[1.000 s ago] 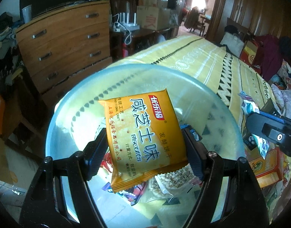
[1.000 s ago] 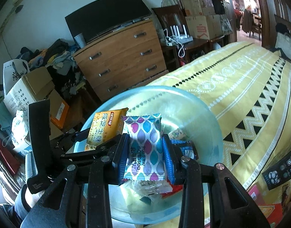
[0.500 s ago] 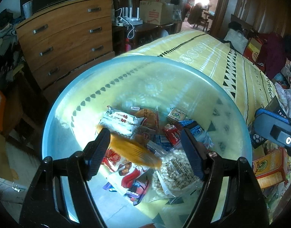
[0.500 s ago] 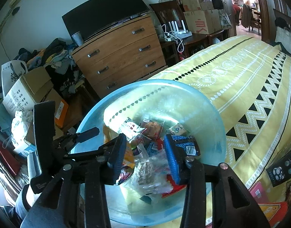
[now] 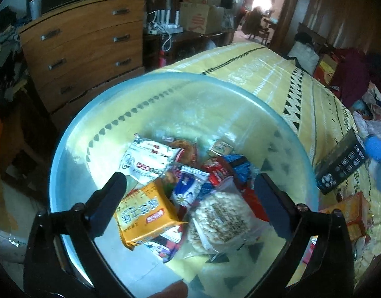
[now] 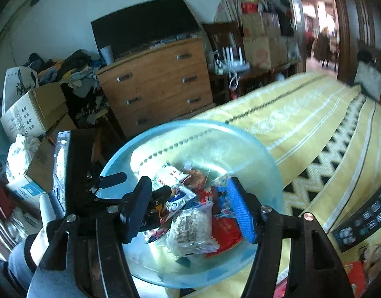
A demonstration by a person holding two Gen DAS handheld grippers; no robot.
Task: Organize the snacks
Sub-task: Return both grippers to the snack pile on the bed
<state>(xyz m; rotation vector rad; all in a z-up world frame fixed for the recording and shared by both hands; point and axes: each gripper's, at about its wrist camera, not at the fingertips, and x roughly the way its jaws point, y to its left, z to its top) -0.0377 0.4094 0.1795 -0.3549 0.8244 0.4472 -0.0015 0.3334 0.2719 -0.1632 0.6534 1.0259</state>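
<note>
Snacks sit gathered in the clear blue-rimmed bowl (image 5: 66,154) on the bed (image 5: 314,94), the orange biscuit pack (image 5: 145,218) lying on top of the pile. The left gripper (image 5: 188,198) and right gripper (image 6: 190,203) hover over it, jaws just spread apart and empty, having let their packs drop in.

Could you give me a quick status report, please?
Both tongs, left and right, just opened, empty. Yellow biscuit pack lies in bowl. Nothing in the way.

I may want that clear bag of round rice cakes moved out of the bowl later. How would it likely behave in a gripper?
The rice cake bag is loose clear film, so it would probably sag and crinkle. The puffed discs look light for their bulk, and likely brittle, so a hard squeeze could crack them. It lies on top of other packets in the clear bowl, so pushing may just slide it.
</note>
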